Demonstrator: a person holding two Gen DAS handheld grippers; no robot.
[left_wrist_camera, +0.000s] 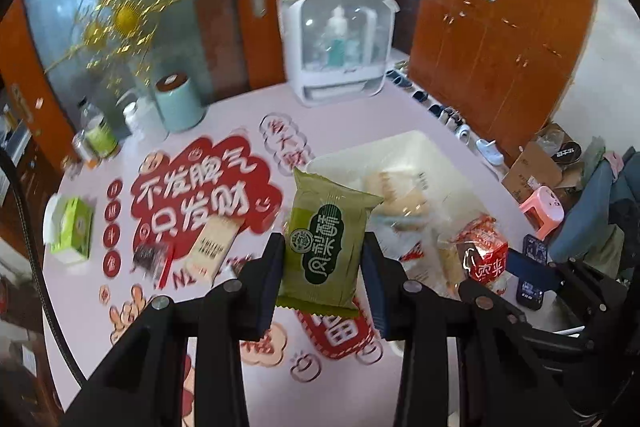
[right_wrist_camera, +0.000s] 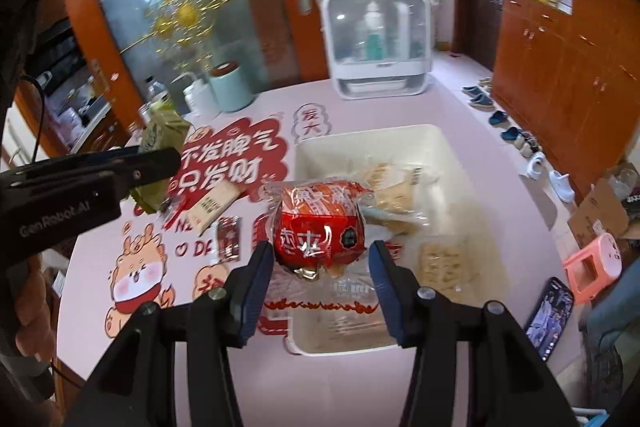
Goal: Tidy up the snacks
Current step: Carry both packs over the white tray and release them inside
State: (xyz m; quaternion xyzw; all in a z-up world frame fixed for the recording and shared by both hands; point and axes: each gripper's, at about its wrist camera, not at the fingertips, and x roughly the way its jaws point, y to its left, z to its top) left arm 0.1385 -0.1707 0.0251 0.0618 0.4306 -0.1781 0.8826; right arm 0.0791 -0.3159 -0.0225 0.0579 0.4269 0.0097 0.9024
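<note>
My left gripper is shut on a green snack packet and holds it upright above the table, left of the white bin. The same gripper and packet show at the left of the right wrist view. My right gripper is over the white bin with a red and clear snack bag between its fingers; the jaws stand wide and I cannot tell whether they grip it. The bin holds several pale snack packets. A beige packet and a small dark red packet lie on the table.
The table has a pink cover with red Chinese lettering. A white dish cabinet, a mint canister, bottles and a green tissue box stand along its far and left sides. A phone lies at the right edge.
</note>
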